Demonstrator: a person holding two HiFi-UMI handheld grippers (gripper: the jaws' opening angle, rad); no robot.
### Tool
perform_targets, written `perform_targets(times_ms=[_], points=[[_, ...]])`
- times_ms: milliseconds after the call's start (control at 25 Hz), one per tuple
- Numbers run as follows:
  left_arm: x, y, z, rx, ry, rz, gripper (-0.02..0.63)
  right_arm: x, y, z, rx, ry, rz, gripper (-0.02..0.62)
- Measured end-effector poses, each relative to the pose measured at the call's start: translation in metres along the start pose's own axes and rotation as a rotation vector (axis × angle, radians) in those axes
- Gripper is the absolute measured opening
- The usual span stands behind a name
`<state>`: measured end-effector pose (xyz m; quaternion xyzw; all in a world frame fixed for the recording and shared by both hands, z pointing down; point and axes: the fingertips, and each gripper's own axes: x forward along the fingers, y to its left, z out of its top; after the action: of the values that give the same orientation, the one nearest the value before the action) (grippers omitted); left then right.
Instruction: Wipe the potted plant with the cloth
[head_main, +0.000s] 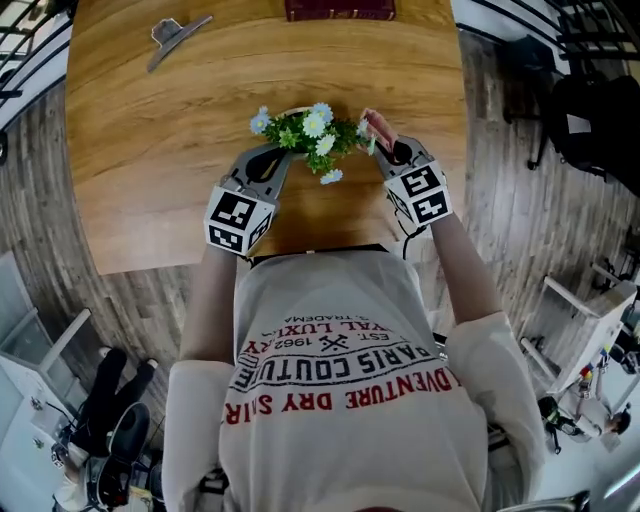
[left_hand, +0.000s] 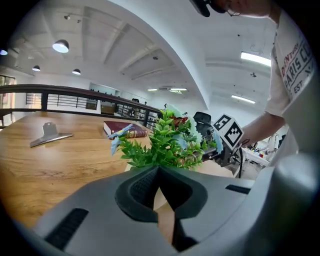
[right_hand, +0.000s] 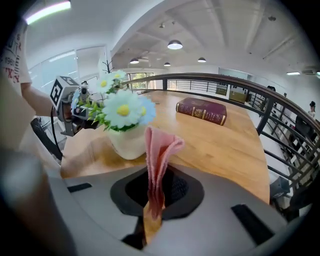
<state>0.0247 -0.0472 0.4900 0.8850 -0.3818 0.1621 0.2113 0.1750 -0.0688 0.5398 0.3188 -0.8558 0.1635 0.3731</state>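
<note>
Potted plant stands between the two grippers, close to the desk's near edge and about midway along it. The right gripper is clenched on the pink cloth, a folded strip that stands up out of the jaws along the line they point. From that gripper the plant lies just ahead and a little to its left. The cloth's free end is just beside the cream pot; I cannot tell whether they touch. I judge the right hand to be the one to wipe, sweeping leftward across the pot and foliage. The left gripper is closed on nothing, its tip just beside the plant's other side. The plant is upright, with dense green leaves and white and pale blue daisy blooms.
</note>
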Motion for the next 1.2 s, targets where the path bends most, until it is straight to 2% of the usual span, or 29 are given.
perform_targets(times_ms=[240,440,640,760,960,1200], points=[[0.000,0.004,0.000,-0.018,-0.003,0.126,0.015,0.021,-0.025,0.038,-0.106,-0.015,0.128,0.036],[0.000,0.005,0.000,-0.031,-0.002,0.219,0.015,0.047,-0.020,0.063,-0.176,0.054,0.344,0.036],[-0.001,0.009,0.004,-0.032,-0.014,0.248,0.015,0.069,0.000,0.081,-0.253,0.106,0.472,0.037],[-0.003,0.009,0.004,-0.052,-0.029,0.262,0.015,0.074,0.015,0.083,-0.261,0.122,0.539,0.035],[-0.003,0.008,0.007,-0.076,-0.058,0.259,0.015,0.077,0.020,0.089,-0.211,0.126,0.592,0.035],[-0.003,0.012,0.005,-0.079,-0.058,0.255,0.015,0.086,0.025,0.101,-0.221,0.141,0.618,0.035]])
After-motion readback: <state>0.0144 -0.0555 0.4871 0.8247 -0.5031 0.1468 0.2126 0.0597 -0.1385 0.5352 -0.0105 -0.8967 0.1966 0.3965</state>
